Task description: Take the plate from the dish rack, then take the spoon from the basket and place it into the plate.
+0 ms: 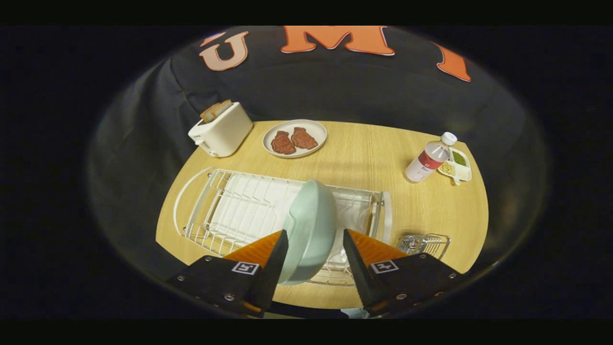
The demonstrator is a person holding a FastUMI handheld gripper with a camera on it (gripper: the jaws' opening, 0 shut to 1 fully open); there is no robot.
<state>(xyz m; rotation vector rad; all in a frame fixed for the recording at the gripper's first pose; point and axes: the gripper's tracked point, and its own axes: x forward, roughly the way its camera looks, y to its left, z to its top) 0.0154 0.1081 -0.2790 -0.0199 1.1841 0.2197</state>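
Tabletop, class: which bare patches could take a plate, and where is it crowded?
Free: the wood between the dish rack and the bottle, and between the meat plate and the bottle. Crowded: around the toaster, and the rack, where the green plate stands between the open hand-held gripper fingers; the basket fills that corner.

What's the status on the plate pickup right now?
Gripper open, straddling pale green plate. Plate upright in white wire dish rack. Nothing blocking.
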